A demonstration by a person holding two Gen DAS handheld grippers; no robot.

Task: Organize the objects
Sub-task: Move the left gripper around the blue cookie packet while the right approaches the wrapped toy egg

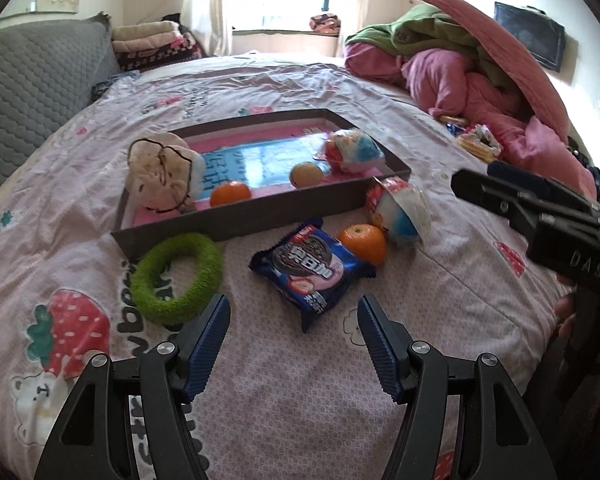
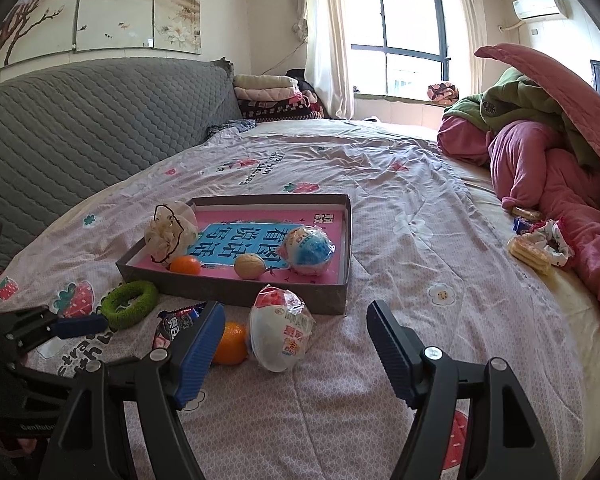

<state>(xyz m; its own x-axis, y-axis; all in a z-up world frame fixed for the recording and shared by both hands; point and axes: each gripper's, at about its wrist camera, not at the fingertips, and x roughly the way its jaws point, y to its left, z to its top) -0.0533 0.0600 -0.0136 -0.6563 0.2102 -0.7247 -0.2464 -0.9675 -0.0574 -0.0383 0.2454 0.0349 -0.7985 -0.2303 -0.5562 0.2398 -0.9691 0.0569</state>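
A shallow grey box [image 1: 236,227] [image 2: 236,292] lies on the bed. In it are a beige mesh pouf [image 1: 160,176] [image 2: 171,236], an orange [image 1: 230,193] [image 2: 185,265], a walnut [image 1: 306,174] [image 2: 250,266] and a wrapped egg toy [image 1: 354,150] [image 2: 308,250]. In front of the box lie a green ring [image 1: 178,278] [image 2: 130,299], a blue Oreo pack [image 1: 310,270] [image 2: 176,326], a second orange [image 1: 362,242] [image 2: 231,342] and a second egg toy [image 1: 400,208] [image 2: 280,328]. My left gripper [image 1: 294,318] is open just short of the Oreo pack. My right gripper [image 2: 296,330] is open, with the egg toy between its fingers.
A grey quilted headboard [image 2: 80,128] runs along the left. Pink and green bedding [image 2: 560,152] is piled at the right, with snack packets [image 2: 530,252] beside it. Folded blankets [image 2: 268,96] are stacked by the window.
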